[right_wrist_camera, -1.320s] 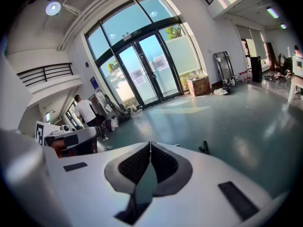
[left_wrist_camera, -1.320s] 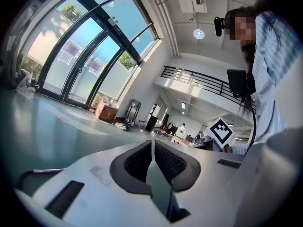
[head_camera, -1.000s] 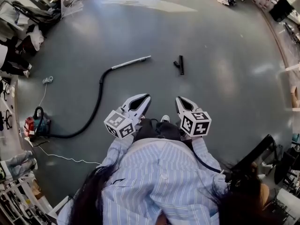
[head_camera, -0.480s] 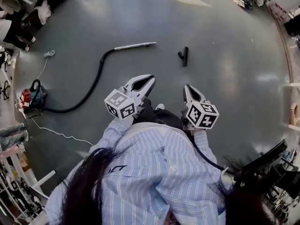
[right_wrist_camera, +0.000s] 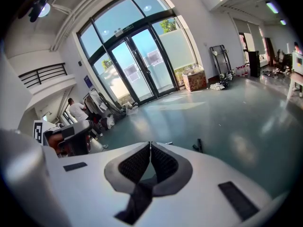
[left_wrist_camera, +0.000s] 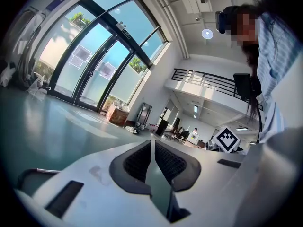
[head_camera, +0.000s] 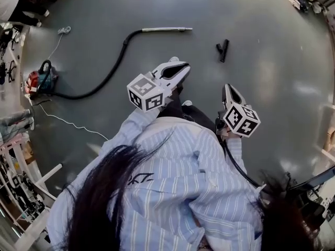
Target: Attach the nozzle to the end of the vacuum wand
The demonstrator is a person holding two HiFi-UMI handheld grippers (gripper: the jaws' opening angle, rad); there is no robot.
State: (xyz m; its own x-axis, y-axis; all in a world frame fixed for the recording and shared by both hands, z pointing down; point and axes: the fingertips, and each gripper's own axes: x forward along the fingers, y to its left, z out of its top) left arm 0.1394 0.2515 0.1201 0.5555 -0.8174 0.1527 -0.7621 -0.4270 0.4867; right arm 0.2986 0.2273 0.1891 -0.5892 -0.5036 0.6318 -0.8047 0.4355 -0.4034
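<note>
A person in a blue striped shirt (head_camera: 183, 182) stands on the grey-green floor (head_camera: 272, 61) with a gripper in each hand, both held out in front at about waist height. The left gripper (head_camera: 185, 66) points nearly level, out toward the things on the floor. Its fingers (left_wrist_camera: 137, 161) are clenched, the dark ribbed pads meeting along a thin seam with nothing between them. The right gripper (head_camera: 228, 87) tilts more steeply downward. Its fingers (right_wrist_camera: 134, 163) are pressed together as well and hold nothing.

The nozzle (head_camera: 223, 50), a small black piece, lies loose on the floor ahead of the right gripper and well apart from it. In the right gripper view it shows just past the closed fingertips, still lying flat. The vacuum wand (head_camera: 166, 30), a silvery tube, lies on the floor to the left of the nozzle, its free end pointing toward the nozzle with a clear gap of bare floor between them. From the wand's other end a black hose (head_camera: 112, 69) curves away to a small red vacuum cleaner (head_camera: 39, 80) at the left edge of the floor. A thin white cord (head_camera: 68, 123) trails from the cleaner. Tall glass doors (right_wrist_camera: 137, 60) close off the far side of the room.
</note>
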